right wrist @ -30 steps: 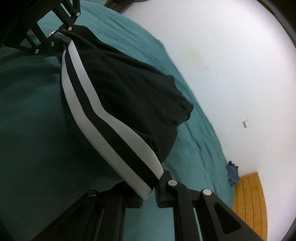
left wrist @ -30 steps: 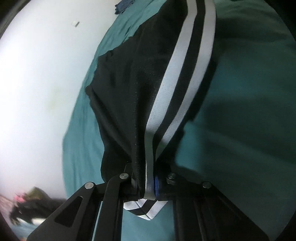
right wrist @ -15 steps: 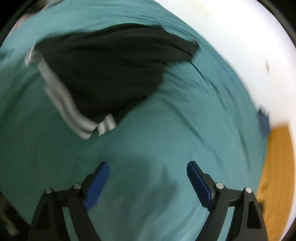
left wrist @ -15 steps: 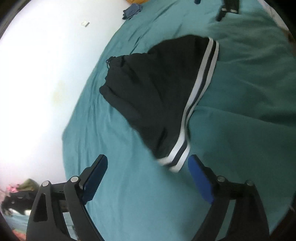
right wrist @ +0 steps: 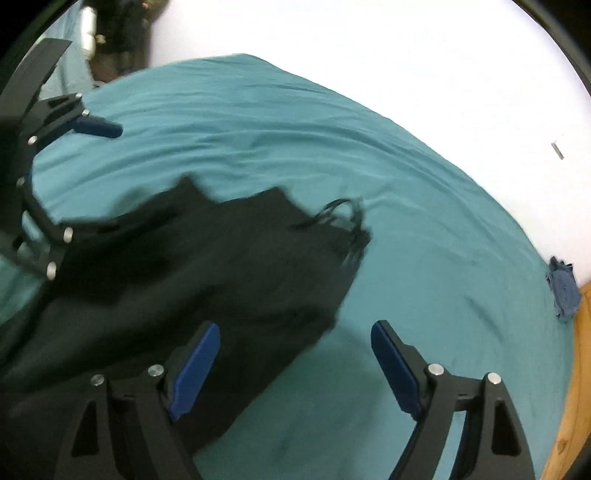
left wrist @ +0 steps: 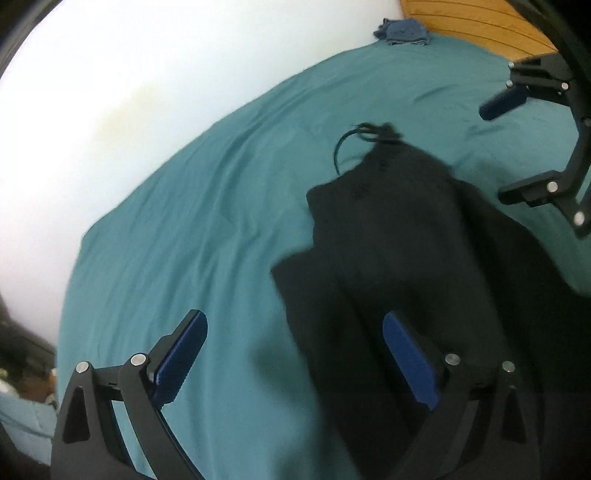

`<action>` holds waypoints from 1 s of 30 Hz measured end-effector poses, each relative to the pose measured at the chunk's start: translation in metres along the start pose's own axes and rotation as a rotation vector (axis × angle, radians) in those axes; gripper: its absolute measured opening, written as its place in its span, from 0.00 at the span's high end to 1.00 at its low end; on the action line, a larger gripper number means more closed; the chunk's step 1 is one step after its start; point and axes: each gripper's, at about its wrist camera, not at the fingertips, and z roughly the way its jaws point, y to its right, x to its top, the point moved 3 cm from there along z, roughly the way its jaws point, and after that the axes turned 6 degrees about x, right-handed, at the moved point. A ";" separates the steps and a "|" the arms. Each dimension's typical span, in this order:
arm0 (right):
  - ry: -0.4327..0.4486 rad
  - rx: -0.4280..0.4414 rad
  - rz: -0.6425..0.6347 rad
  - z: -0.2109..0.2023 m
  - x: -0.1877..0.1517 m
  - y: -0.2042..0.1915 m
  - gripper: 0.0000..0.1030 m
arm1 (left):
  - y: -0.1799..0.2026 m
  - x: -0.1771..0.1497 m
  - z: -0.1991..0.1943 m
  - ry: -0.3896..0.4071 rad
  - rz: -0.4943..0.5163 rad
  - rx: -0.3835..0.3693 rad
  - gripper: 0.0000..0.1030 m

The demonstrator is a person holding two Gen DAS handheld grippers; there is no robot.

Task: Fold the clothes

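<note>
Left wrist view has my left gripper point(left wrist: 295, 354) with its blue pads spread wide and nothing between them; the jaws have just been opening, and only teal bedsheet point(left wrist: 177, 236) and the near edge of the black garment point(left wrist: 399, 251) lie beneath the gap. That garment lies on the sheet, dark and blurred, its drawstring point(left wrist: 354, 140) looping out at the far corner; its left border runs ragged down toward my right-hand pad, which hangs over the cloth. To the left of the garment the sheet runs bare and lightly creased up to a white wall point(left wrist: 110, 74); at the far end a small blue cloth point(left wrist: 404, 32) sits beside a strip of wooden floor point(left wrist: 480, 26). My right gripper point(left wrist: 513, 147) shows at the upper right, above the garment's far side.

From the right wrist view, my right gripper point(right wrist: 295, 362) is likewise parted and holding nothing, its jaws having just been opening too; its left pad hangs over black fabric, its right pad over bare sheet. The garment's right edge ends between the pads; beyond it is free teal surface out to the blue cloth and the wooden edge. I can read no label, brand or writing on anything.
</note>
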 end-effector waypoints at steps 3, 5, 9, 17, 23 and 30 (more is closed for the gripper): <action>-0.029 0.026 0.048 0.035 0.016 0.022 0.20 | -0.011 0.023 0.059 -0.060 -0.055 -0.021 0.06; -0.079 0.049 0.052 0.068 0.023 0.034 0.29 | -0.018 0.034 0.087 -0.078 -0.107 -0.033 0.08; -0.097 0.133 0.133 0.088 0.013 0.048 0.79 | -0.028 0.044 0.110 -0.126 -0.234 -0.170 0.76; 0.056 0.091 0.409 0.037 -0.034 0.092 0.87 | -0.044 0.069 0.089 -0.009 -0.304 -0.166 0.95; -0.051 0.087 0.530 0.054 -0.061 0.123 0.91 | -0.056 0.061 0.086 -0.061 -0.336 -0.213 0.85; -0.014 0.337 0.784 0.036 -0.059 0.133 0.40 | -0.082 0.027 0.076 -0.195 -0.555 -0.360 0.29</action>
